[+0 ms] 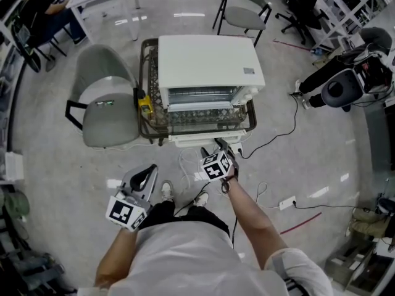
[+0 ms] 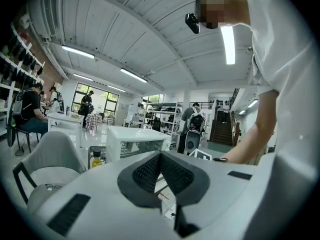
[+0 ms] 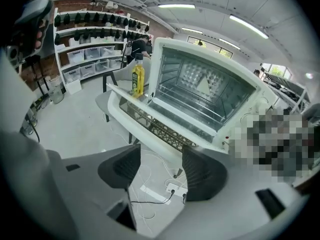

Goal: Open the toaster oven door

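The white toaster oven (image 1: 207, 60) stands on a small wire table (image 1: 145, 73). Its glass door (image 1: 203, 121) hangs folded down and the cavity with its racks (image 3: 200, 91) is exposed. The door's white front bar (image 3: 135, 121) runs just beyond my right gripper (image 3: 160, 166). That gripper is open, with only floor and cables showing between its pads. In the head view the right gripper (image 1: 220, 145) sits just in front of the door's edge, not touching it. My left gripper (image 1: 148, 171) is held back at the lower left, away from the oven; its pads (image 2: 150, 171) meet, shut and empty.
A yellow oil bottle (image 1: 145, 106) stands on the table left of the oven. A grey chair (image 1: 105, 103) is close on the left and another (image 1: 244, 8) stands behind. A power strip (image 3: 172, 189) and white cables lie on the floor under the door. Shelving and other people fill the room's edges.
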`<state>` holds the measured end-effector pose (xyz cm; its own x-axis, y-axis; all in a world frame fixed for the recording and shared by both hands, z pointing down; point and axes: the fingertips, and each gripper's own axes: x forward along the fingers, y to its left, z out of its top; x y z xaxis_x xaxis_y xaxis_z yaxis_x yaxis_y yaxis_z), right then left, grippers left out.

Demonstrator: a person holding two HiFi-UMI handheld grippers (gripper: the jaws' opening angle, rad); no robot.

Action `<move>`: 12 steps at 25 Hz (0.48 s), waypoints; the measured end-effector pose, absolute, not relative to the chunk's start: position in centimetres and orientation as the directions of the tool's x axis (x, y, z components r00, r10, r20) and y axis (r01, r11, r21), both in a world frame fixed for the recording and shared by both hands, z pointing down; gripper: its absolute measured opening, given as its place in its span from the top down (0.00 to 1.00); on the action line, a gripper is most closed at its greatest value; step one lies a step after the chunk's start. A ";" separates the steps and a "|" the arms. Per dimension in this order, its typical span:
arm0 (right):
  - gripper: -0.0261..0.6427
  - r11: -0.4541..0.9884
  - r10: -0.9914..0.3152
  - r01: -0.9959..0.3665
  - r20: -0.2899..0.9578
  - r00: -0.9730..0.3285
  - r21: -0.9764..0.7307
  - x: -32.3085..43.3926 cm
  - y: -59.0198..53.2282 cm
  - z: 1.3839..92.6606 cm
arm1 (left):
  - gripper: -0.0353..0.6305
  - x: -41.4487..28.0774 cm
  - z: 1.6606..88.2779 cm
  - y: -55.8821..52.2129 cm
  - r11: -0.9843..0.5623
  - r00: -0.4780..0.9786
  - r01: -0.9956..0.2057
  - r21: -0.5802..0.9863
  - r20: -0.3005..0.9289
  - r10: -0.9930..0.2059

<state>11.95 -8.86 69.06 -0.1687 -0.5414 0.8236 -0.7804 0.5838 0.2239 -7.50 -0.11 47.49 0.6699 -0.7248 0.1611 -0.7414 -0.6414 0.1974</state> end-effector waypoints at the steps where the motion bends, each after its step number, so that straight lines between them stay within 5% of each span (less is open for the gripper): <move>1: 0.55 0.582 -0.540 -0.782 0.825 -0.168 0.222 12.0 -8.7 69.4 | 0.92 -7.5 47.6 -0.1 -0.641 0.669 -0.742 0.198 0.164 -0.725; 12: 0.55 0.547 -0.563 -0.805 0.812 -0.152 0.229 12.2 -8.5 71.3 | 0.92 -7.8 48.7 -0.1 -0.628 0.658 -0.752 0.199 0.200 -0.726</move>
<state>12.22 -8.49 71.30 -0.1519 -0.5630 0.8124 -0.8051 0.5473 0.2288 -7.80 -0.09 48.66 0.6584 -0.7255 0.2002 -0.7524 -0.6278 0.1995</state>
